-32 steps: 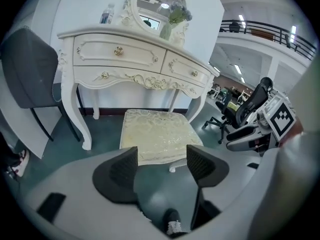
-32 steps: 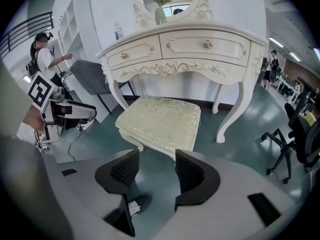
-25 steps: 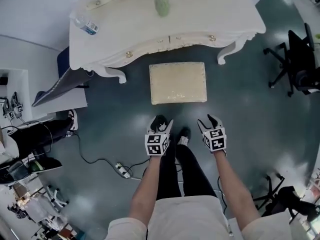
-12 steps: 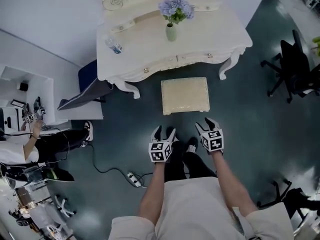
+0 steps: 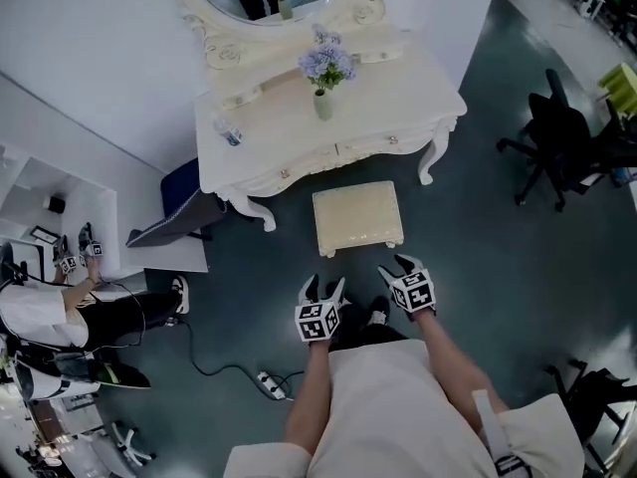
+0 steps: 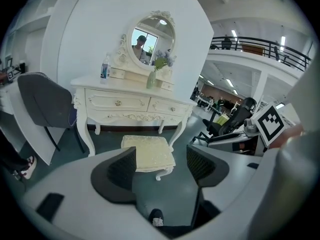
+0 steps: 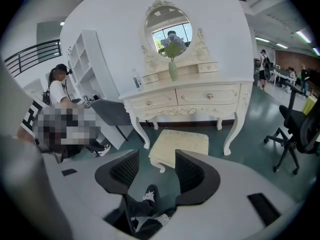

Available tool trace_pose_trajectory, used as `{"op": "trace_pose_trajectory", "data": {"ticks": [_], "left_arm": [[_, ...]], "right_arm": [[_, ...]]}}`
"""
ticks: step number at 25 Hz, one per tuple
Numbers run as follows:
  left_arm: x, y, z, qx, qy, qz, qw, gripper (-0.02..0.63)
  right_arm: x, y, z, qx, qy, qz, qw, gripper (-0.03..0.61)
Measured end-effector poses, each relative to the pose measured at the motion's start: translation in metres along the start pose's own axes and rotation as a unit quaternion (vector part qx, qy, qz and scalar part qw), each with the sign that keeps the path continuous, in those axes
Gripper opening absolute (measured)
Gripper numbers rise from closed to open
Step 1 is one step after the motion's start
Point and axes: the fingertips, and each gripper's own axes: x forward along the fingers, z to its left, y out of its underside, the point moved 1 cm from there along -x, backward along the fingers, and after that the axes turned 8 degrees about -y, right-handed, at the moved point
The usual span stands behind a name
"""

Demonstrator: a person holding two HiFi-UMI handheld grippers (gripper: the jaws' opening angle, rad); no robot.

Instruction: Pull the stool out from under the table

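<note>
**Stool (image 5: 358,219), cream-cushioned and rectangular, ahead of both released tools**

It stands on the dark teal floor (image 5: 478,257) just in front of the white carved tabletop (image 5: 388,108), its long axis running across the person. The left tool (image 5: 324,285) and right tool (image 5: 396,267) hang short of its near edge, jaws apart, gripping nothing; the right looks slightly nearer. Whether its rear legs sit under the tabletop overhang is hard to tell.

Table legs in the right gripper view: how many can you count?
4: two front legs, one on each side of the stool; two back legs behind, near the wall. None seems hidden.
</note>
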Motion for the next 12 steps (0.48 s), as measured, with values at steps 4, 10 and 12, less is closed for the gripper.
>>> {"op": "trace_pose_trajectory", "data": {"ticks": [4, 10, 12], "left_arm": [[-0.004, -0.005, -0.014, 0.027, 0.016, 0.004, 0.9995, 0.313], [-0.008, -0.020, -0.013, 0.052, 0.021, -0.006, 0.9984, 0.313], [-0.006, -0.019, -0.011, 0.054, 0.020, -0.003, 0.9983, 0.313]], "right_arm": [[-0.017, -0.007, -0.001, 0.005, 0.010, -0.010, 1.000, 0.250], [-0.022, -0.012, 0.011, -0.008, -0.003, -0.019, 1.000, 0.250], [-0.019, -0.011, 0.014, -0.027, -0.011, -0.013, 0.999, 0.250]]}}
